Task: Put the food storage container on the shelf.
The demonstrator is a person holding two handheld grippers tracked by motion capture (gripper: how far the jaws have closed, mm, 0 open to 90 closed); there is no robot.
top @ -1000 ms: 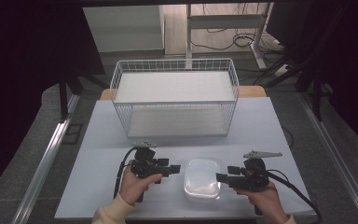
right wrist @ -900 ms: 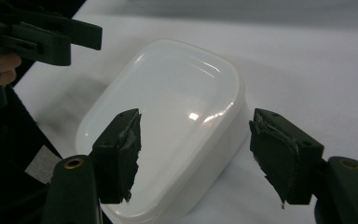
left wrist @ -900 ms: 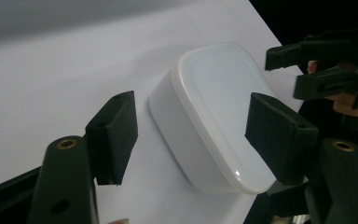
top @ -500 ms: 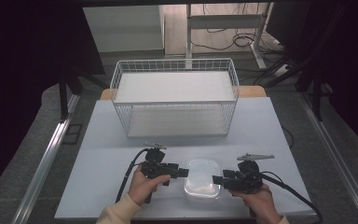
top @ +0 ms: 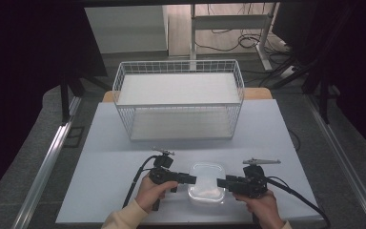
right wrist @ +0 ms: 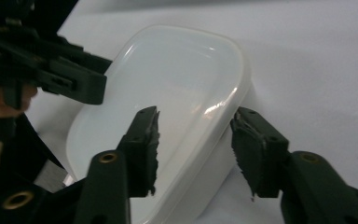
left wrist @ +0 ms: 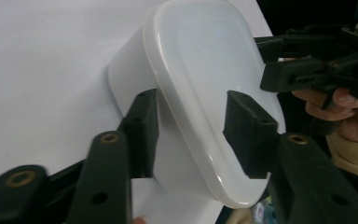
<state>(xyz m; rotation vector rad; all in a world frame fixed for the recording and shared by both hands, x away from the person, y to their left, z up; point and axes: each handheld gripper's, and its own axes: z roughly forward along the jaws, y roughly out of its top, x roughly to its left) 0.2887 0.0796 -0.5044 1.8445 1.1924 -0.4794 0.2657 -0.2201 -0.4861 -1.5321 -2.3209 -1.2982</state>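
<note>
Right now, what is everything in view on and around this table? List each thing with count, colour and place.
Lidded container: one, translucent white, near edge of the table, between the two grippers.
Wire basket: one, white, far half of the table, open top.
Table: one, pale grey-white top.
Cables: several, dark, on the floor beyond the table.
Left gripper: one, black, open, jaws straddling the container's left rim.
Right gripper: one, black, open, jaws straddling its right rim.
Hands: two, cream sleeves, bottom edge.

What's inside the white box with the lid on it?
I cannot tell. The white box is closed by its cloudy lid, which hides the inside. Each hand-held gripper, left and right, is open astride its rim.
</note>
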